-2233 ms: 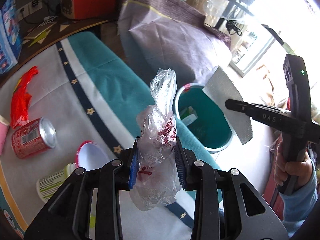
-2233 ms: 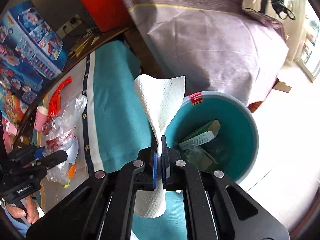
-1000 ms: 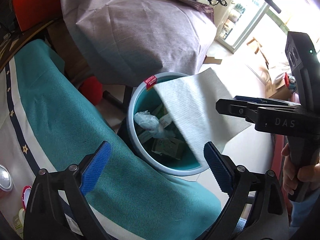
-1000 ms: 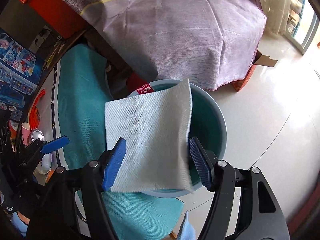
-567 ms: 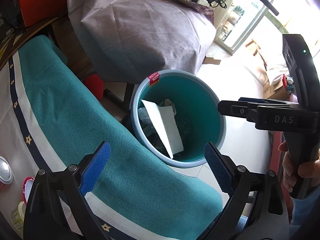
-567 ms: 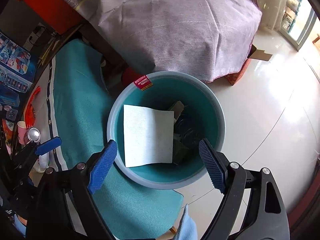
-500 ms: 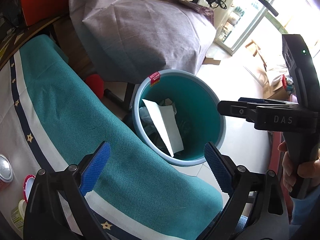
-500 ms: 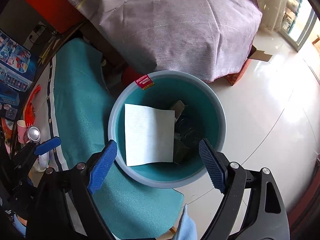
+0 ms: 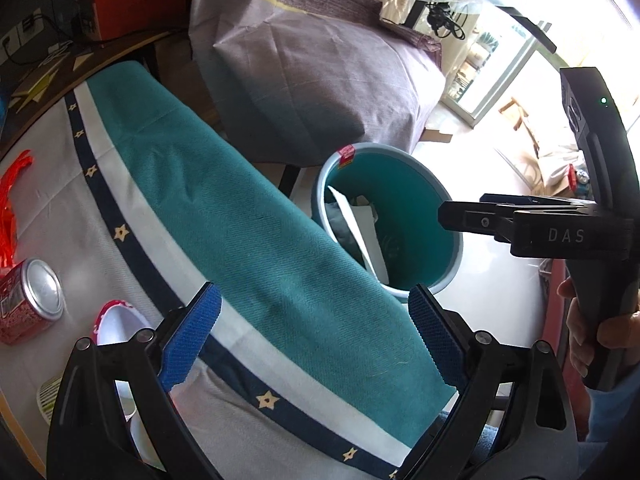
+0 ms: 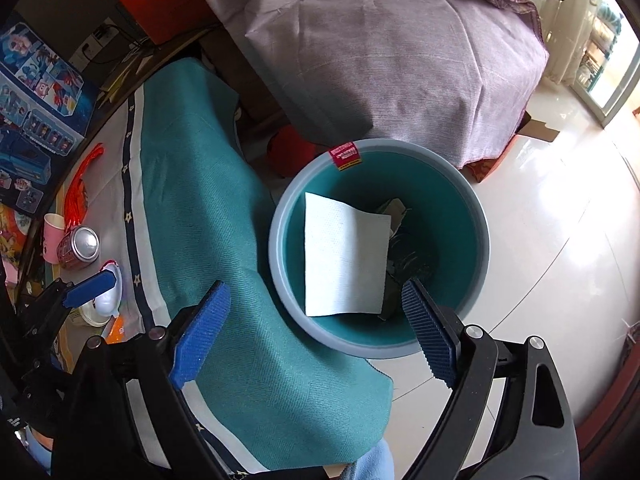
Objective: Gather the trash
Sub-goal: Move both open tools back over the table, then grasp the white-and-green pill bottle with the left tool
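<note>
A lived-in home is shown. A surface (image 9: 48, 216) is covered by a teal-bordered, star-trimmed cloth (image 9: 248, 248); bulky furniture is draped in a purple cover (image 10: 400, 60). A glossy tiled floor (image 10: 560, 208) and a bright glass door (image 9: 504, 64) are seen, toy boxes (image 10: 32, 120) are stacked nearby, and a teal waste bin (image 10: 476, 216) is stood on the floor.

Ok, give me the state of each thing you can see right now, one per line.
Left gripper: open, empty.
Right gripper: jaws opening, nothing between them.
Round teal plastic bin: upright, partly filled.
White paper towel sheet: lying flat inside the bin.
Red soda can: tipped on its side on the table.
Pink paper cup: upright.
</note>
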